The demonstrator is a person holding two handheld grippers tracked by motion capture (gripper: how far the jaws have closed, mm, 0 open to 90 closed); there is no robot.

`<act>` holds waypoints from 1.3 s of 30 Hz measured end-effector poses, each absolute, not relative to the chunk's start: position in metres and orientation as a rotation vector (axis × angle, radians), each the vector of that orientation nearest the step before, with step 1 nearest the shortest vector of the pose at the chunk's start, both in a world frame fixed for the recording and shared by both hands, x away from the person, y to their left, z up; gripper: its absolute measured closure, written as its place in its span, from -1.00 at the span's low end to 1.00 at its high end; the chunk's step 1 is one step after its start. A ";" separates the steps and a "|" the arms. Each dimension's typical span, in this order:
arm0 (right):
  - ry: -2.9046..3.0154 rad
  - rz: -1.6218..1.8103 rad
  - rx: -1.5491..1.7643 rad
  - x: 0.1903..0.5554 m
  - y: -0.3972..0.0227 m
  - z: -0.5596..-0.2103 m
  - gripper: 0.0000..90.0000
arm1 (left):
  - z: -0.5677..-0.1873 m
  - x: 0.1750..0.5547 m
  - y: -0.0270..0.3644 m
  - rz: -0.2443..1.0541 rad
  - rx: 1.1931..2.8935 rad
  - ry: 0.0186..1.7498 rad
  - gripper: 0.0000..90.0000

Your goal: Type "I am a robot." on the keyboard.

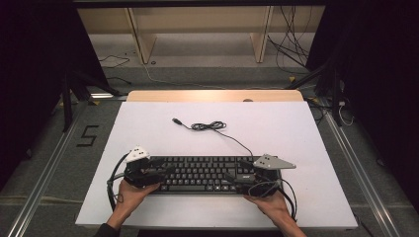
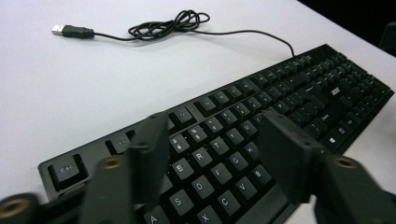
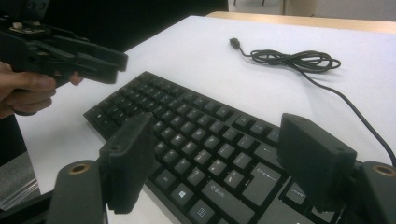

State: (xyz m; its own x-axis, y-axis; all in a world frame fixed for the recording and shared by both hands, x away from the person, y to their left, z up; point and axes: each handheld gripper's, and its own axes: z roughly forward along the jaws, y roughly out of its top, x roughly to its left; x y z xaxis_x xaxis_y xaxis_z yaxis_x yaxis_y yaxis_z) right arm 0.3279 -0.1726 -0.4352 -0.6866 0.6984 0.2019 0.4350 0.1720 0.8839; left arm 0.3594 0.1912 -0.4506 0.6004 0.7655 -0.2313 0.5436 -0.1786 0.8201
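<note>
Lying under both grippers, black keyboard [image 1: 200, 174], flat on white board [image 1: 148, 128], cord [image 1: 210, 126] coiled beyond; left gripper [image 2: 210, 154] jaws spread over left keys, right gripper [image 3: 219, 158] jaws spread over right keys, nothing pinched.

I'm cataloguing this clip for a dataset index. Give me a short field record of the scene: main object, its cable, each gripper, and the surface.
main object: black keyboard, flat near the table's front edge
cable: keyboard's cable, loosely coiled behind it, USB plug lying free, unplugged
left gripper: over the keyboard's left end, fingers apart, nothing between them
right gripper: over the keyboard's right end, fingers wide apart, holding nothing
surface: white table
</note>
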 end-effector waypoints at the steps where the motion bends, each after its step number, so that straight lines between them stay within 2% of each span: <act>1: 2.199 1.523 1.092 0.328 -0.172 -0.435 -0.36 | -0.451 0.361 0.190 0.287 1.864 1.057 0.20; 8: 2.202 1.526 1.092 0.328 -0.171 -0.436 -0.36 | -0.458 0.372 0.174 0.238 1.952 1.028 0.76; 12: 2.203 1.527 1.094 0.328 -0.172 -0.436 -0.36 | -0.461 0.377 0.168 0.220 1.990 1.012 0.97; 39: 2.209 1.537 1.083 0.326 -0.170 -0.435 -0.36 | -0.475 0.390 0.152 0.191 2.079 1.026 0.98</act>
State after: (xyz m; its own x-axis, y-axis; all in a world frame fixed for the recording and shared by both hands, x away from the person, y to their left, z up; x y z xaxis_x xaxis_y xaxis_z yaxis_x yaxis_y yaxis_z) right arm 0.3262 -0.1697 -0.4352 -0.6961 0.6871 0.2083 0.4342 0.1717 0.8843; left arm 0.3900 0.1520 -0.4748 0.6609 0.7240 -0.1974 0.6047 -0.3579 0.7115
